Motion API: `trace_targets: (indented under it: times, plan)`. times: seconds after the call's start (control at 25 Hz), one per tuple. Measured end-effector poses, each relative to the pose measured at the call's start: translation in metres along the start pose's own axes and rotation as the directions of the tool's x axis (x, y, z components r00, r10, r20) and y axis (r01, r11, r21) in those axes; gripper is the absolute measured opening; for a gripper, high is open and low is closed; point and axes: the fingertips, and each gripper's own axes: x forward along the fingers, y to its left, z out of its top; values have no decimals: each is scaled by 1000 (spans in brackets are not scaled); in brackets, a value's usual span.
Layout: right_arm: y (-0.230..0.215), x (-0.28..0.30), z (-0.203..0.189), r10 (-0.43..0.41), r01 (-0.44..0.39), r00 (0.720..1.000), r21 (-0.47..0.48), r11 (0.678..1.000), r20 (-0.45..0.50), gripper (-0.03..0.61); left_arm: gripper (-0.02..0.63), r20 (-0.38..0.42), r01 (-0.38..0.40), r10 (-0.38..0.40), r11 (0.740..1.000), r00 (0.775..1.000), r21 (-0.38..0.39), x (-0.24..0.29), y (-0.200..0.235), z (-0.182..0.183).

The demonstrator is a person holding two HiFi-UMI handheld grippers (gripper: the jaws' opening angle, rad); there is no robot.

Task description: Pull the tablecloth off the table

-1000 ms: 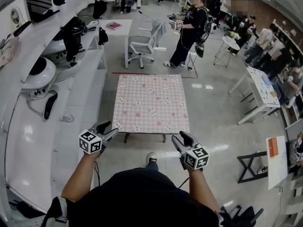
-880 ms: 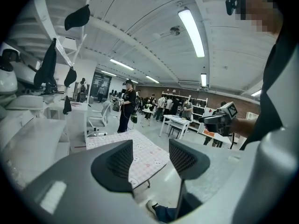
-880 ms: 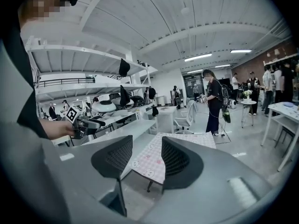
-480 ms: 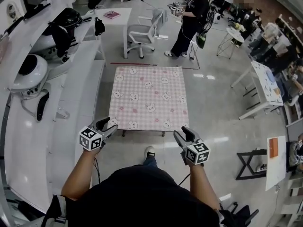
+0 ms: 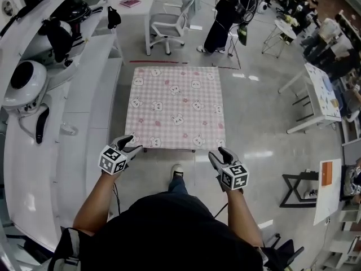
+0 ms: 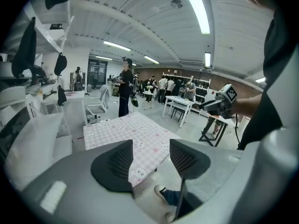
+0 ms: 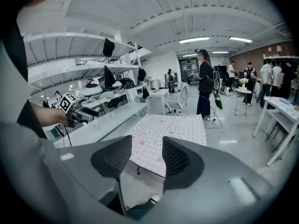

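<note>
Tablecloth (image 5: 175, 106) pink check, flat on worktop (image 5: 146, 150), frame centre. Nearest, lower frame: left claw (image 5: 132, 144) jaws apart, empty, near cloth's left corner; right claw (image 5: 219, 154) jaws apart, just widened, empty, near right corner. Beyond, top: chair (image 5: 164, 24)

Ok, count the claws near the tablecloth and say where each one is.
2. The left claw is at the near left corner of the pink checked tablecloth. The right claw is just off its near right corner. Both are open, with no cloth gripped. None appear hidden.
</note>
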Motion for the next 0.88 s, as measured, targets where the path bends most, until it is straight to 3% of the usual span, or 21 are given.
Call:
trace_targets:
  times: [0.16, 0.44, 0.88]
  plan:
    - [-20, 17, -16, -11, 12, 999, 19, 1000, -34, 238, 244, -93, -18, 24, 997, 995, 72, 24, 9, -24]
    - [-39, 43, -49, -10, 10, 991, -1, 1000, -130, 241, 244, -190, 4, 15, 995, 982, 99, 53, 10, -54]
    - [-52, 91, -105, 25, -56, 952, -96, 994, -306, 258, 251, -313, 14, 57, 975, 948, 221, 94, 24, -105]
